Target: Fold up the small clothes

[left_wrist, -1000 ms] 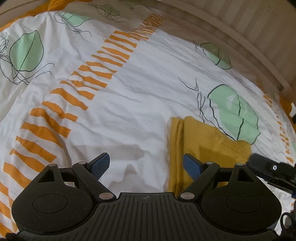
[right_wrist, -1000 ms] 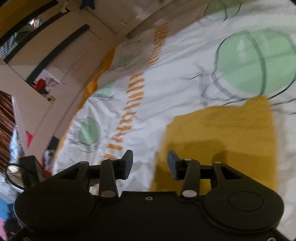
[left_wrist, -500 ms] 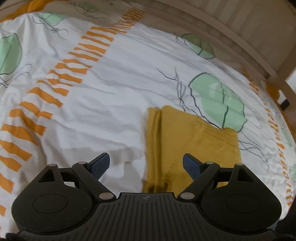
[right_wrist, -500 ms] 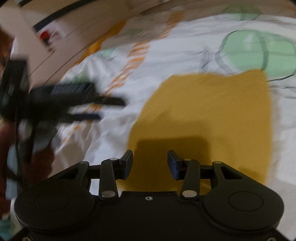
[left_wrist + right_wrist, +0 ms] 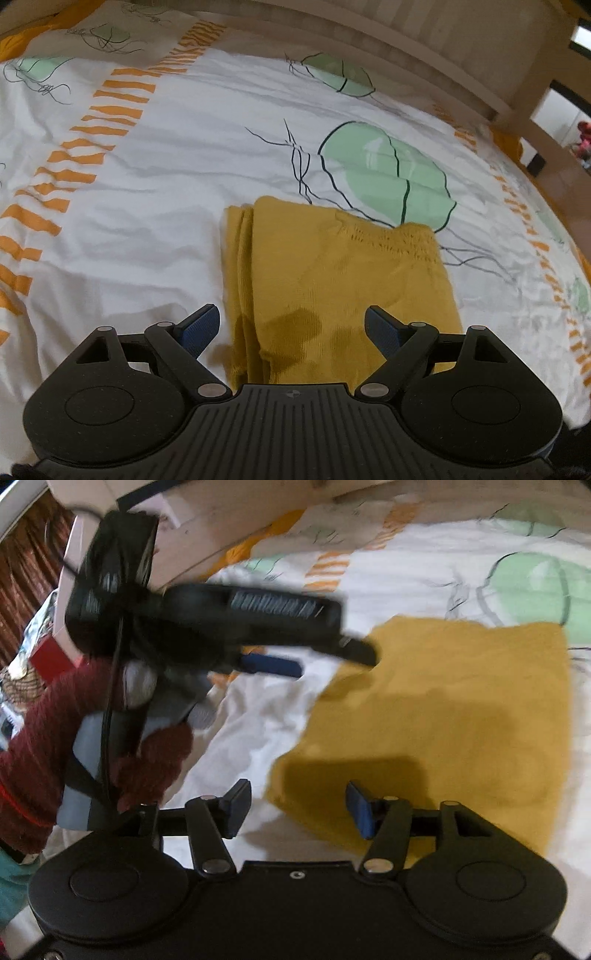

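A mustard-yellow knitted garment (image 5: 332,280) lies folded flat on the bed, its layered edges along its left side. My left gripper (image 5: 291,326) is open and empty, hovering just above the garment's near edge. In the right wrist view the same garment (image 5: 461,720) fills the right half. My right gripper (image 5: 297,806) is open and empty over the garment's near left corner. The left gripper also shows in the right wrist view (image 5: 325,657), blurred, held by a hand in a dark red sleeve, at the garment's far left corner.
The bedsheet (image 5: 155,206) is white with orange stripes and green leaf prints. A pale wooden bed frame (image 5: 424,44) runs along the far side. Beyond the bed in the right wrist view stand furniture and clutter (image 5: 37,638).
My left gripper has swung right, so the garment now sits centred between its fingers. The right gripper has turned left and opened wider, bringing the left gripper and hand into its view.
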{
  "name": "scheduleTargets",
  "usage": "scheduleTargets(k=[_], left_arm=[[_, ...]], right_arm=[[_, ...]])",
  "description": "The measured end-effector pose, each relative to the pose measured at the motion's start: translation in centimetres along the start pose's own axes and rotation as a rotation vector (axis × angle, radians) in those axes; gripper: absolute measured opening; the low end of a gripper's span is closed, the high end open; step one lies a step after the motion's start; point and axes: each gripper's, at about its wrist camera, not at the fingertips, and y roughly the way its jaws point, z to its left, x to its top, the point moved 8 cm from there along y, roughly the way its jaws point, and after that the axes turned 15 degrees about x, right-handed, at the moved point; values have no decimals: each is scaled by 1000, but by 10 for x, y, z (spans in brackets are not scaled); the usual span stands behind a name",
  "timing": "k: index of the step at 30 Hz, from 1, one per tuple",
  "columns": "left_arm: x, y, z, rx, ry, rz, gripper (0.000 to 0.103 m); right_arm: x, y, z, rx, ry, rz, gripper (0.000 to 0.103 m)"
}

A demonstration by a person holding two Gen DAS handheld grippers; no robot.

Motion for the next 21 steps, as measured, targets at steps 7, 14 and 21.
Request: scheduleTargets(k=[7,14,21], left_arm=[[-8,10,-8,-19,-5,44,79],[-16,19,-12,25,37,64,53],[-15,17,-3,48,3,37,12]], right_arm=[[5,-35,-36,-108,31,-62,69],[6,-46,-54,-139,71,-96,69],[4,-47,-57,-146,81,-95,72]])
